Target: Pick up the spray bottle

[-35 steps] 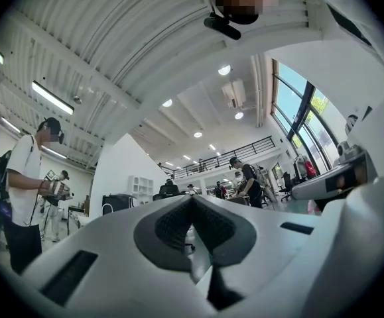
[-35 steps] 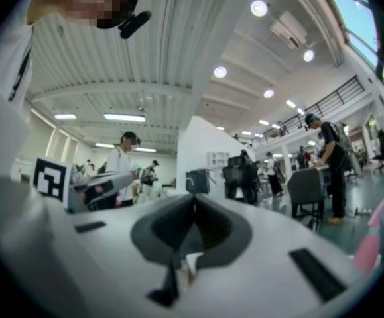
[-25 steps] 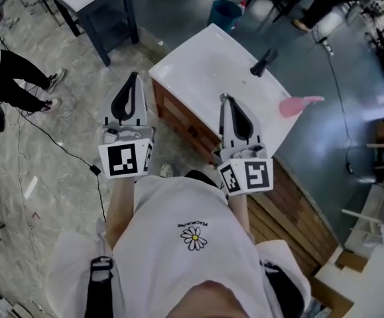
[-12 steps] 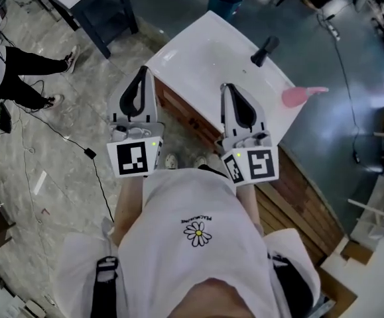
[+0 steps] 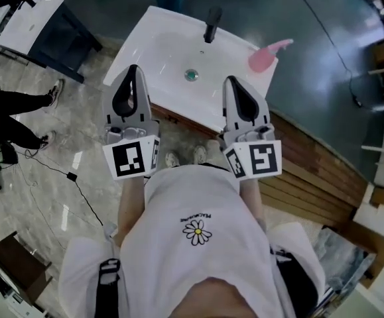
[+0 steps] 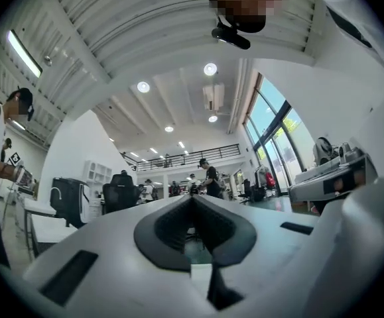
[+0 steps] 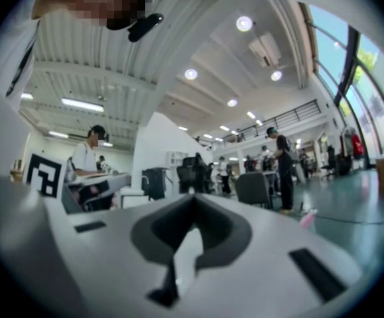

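Spray bottle (image 5: 263, 58) is sitting at one o'clock from the nearer right tongs (image 5: 235, 83); these and the left tongs (image 5: 133, 70) are hanging closed, empty.

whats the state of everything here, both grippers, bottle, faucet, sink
left hand-held gripper: shut, empty
right hand-held gripper: shut, empty
spray bottle: on the sink's far right corner, not held
faucet: no water running
sink: basin empty
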Available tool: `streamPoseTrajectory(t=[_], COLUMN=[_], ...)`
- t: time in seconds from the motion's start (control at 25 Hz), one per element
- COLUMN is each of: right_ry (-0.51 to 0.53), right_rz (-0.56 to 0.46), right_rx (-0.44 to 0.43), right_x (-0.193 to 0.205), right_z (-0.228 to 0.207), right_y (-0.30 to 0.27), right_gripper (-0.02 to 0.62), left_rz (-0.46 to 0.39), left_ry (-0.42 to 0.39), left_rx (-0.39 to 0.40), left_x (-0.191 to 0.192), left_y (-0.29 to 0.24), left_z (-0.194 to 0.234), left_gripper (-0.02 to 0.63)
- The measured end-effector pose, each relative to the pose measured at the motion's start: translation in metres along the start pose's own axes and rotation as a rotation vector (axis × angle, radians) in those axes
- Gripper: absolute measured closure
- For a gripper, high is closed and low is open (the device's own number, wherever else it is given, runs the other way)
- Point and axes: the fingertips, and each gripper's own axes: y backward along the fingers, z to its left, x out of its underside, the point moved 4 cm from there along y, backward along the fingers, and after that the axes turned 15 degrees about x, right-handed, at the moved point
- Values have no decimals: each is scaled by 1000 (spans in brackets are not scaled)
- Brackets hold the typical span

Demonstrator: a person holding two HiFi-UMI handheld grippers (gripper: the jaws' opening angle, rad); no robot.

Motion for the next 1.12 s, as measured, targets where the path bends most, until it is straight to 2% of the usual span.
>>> streamPoseTrajectory(t=[0.28,0.52,0.64,0.76,0.96,1.12], right_ry=[-15,-39,-29,-9,-24,-37], right_rz=[-45,-72,-52,-44,-38,-32], right_rx=[215,352,419,481,547,593], right_x=[-7,-11,-6,-9,-6,-3], right_z=[-92,-139,-145,-145,-142,-139], right_y=[46,77,86,89,92,94], right_gripper=[565,566,566,566,565,566], left_rz=[-53,-77,-79,-100,-113,-112], left_ry=[25,99,137,162,189,205], left_rx=[237,397,507,584,670,704], left_x=[-11,-10,-7,-11,-7,-4], left_y=[-63,-96,-111,-126,-136,-139], left_z=[-93,-146,-164,-174,-179,-177], left_gripper=[586,586,586,586,586,586])
